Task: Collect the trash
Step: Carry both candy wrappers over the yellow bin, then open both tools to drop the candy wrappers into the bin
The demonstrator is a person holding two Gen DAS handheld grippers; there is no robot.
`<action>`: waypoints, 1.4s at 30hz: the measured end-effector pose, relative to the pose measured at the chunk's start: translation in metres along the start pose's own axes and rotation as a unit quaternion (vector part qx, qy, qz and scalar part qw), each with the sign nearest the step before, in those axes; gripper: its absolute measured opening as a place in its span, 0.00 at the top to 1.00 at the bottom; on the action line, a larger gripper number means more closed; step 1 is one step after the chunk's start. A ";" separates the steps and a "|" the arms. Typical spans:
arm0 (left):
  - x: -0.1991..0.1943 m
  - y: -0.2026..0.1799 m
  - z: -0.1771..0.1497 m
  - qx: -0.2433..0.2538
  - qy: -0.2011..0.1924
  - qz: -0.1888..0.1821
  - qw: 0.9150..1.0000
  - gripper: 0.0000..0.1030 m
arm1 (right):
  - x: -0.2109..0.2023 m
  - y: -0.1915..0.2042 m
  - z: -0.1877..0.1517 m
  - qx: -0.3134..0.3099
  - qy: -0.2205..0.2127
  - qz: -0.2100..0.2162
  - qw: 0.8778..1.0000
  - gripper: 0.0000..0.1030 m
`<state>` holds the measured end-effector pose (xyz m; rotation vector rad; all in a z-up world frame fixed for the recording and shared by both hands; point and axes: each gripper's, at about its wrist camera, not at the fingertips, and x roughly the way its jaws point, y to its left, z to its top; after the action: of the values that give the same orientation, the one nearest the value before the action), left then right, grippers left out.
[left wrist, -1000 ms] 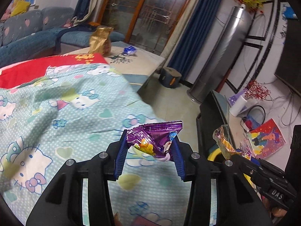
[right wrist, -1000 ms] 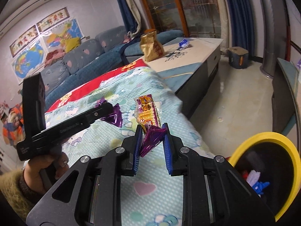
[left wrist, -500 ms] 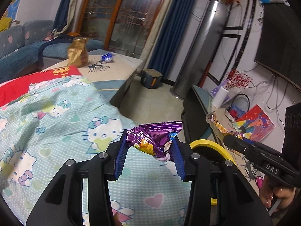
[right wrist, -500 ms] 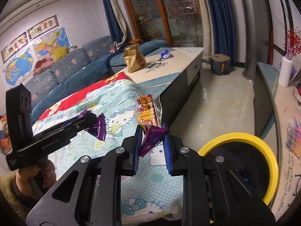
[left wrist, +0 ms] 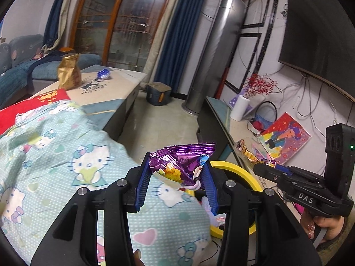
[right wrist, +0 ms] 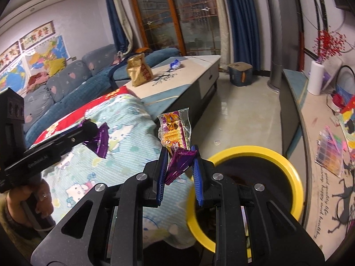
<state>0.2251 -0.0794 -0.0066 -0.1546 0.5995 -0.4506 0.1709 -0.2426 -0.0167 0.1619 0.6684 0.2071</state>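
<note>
The left gripper [left wrist: 177, 177] is clenching a crinkled purple wrapper [left wrist: 182, 164]: the wrapper is spanning the gap between the two blue pads [left wrist: 142, 184], its flat top edge standing above the fingertips and its printed lower corner pinched against the right-hand pad. The right gripper [right wrist: 179, 168] is gripping a second piece of trash, a clear-ended snack wrapper [right wrist: 175, 133] with a purple folded tail; the tail is sitting squeezed between the pads while the yellow and orange printed part is sticking up and out past the fingertips.

The printing on both wrappers is too small and creased to read. In the left wrist view the body of the right-hand tool is showing the letters "DAS"; in the right wrist view the left-hand tool is carrying a faint line of lettering that cannot be made out.

Just below and beyond the fingers, a dark bin with a yellow rim [right wrist: 288, 161] is standing on the floor beside the edge of a pale blue cartoon-cat blanket [left wrist: 66, 155]. Pale scraps are showing inside it in the left wrist view. Both held wrappers are hanging near the rim.

Farther off, a gold bag [right wrist: 138, 69] and a small blue wrapper [right wrist: 175, 63] are lying on a low table [right wrist: 195, 71].
</note>
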 end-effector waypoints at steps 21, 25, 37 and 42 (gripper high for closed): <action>0.038 -0.064 -0.008 0.062 0.028 -0.048 0.997 0.60 | -0.016 -0.076 -0.034 0.048 0.011 -0.073 0.996 0.84; 0.045 -0.074 -0.011 0.075 0.033 -0.055 0.995 0.60 | -0.017 -0.090 -0.037 0.063 0.013 -0.082 0.995 0.84; 0.070 -0.103 -0.026 0.111 0.059 -0.072 0.989 0.60 | -0.011 -0.120 -0.046 0.096 0.025 -0.099 0.990 0.84; 0.080 -0.116 -0.033 0.126 0.070 -0.078 0.987 0.60 | -0.008 -0.132 -0.052 0.106 0.028 -0.104 0.989 0.84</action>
<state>0.2227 -0.2191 -0.0435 0.0718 0.6650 -0.6889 0.1504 -0.3676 -0.0801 0.2890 0.7578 -0.0611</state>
